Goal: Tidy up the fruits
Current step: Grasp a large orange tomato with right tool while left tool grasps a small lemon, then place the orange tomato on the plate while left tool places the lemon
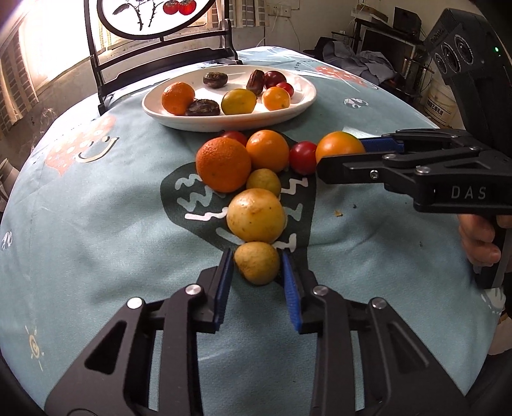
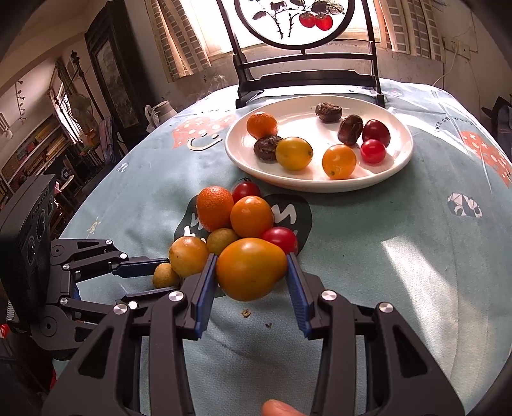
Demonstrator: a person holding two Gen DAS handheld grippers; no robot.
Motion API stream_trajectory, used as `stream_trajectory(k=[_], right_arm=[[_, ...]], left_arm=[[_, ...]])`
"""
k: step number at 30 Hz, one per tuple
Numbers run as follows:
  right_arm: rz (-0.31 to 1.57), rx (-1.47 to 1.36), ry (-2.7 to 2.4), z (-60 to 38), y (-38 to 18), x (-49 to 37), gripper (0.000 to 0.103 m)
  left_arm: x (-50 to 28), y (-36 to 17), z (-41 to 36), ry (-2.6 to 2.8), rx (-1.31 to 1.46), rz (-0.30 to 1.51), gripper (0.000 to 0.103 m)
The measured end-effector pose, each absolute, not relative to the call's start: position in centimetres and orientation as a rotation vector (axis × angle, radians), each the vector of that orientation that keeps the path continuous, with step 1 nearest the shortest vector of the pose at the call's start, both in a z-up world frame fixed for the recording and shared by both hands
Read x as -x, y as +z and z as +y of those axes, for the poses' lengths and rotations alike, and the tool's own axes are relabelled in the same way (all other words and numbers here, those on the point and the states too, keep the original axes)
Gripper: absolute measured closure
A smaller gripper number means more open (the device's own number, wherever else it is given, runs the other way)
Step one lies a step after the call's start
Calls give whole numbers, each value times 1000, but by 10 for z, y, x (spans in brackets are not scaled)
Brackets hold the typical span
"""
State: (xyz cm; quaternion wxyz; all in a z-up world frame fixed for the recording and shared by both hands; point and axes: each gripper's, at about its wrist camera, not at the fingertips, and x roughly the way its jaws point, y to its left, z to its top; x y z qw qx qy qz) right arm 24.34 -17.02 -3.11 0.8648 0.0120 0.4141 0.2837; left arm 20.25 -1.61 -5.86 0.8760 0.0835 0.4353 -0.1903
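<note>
Left gripper [image 1: 257, 265] closed on small yellow-green fruit [image 1: 257, 263], blue pads touching both sides, fruit resting on tablecloth [image 1: 96, 224] at near end of fruit cluster. Right gripper [image 2: 251, 272] partly closed on large orange fruit [image 2: 251, 268], pads pressed against both flanks; same fruit at right end of cluster in left wrist view. Lettering "DAS" legible in white on right gripper body. Cluster on dark patch with white squiggles near middle of tablecloth: rough-skinned mandarin [image 1: 223, 164], smooth orange fruit [image 1: 267, 150], speckled yellow fruit [image 1: 255, 215], smaller yellow fruit [image 1: 263, 181], two red cherry tomatoes [image 1: 303, 157]. White plate [image 1: 150, 107] toward far edge, holding one mandarin, two yellow-orange fruits, two red tomatoes, three dark wrinkled fruits. Framed round panel [image 2: 297, 19] with painted red fruit behind plate, top cut off. Print on bucket [image 1: 440, 102] beyond right edge too small to read. Fingertip [image 2: 278, 408] cut off at bottom of right wrist view.
</note>
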Motion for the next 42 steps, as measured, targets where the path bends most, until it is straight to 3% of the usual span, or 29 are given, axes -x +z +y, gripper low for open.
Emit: stream_trajectory(k=[14, 24, 33, 35, 36, 37, 39, 42], right_arm=[[820, -56, 659, -171, -24, -245, 60], [672, -98, 444, -200, -12, -315, 60], [695, -121, 400, -210, -21, -374, 60], [708, -123, 414, -209, -23, -382, 59], [709, -119, 410, -208, -23, -383, 55], [705, -115, 403, -208, -22, -382, 54], [687, -111, 404, -209, -15, -374, 52], [659, -111, 438, -208, -1, -355, 42]], left_arm=[[-209, -30, -1, -466, -39, 897, 75], [-317, 10, -26, -319, -87, 793, 75], [-390, 0, -50, -295, -103, 827, 75], [-396, -2, -50, -268, -106, 826, 64], [-396, -1, -49, -247, -102, 823, 37], [-394, 1, -46, -229, -91, 811, 27], [-386, 6, -39, -225, -73, 804, 25], [-362, 16, -25, -201, -68, 778, 10]])
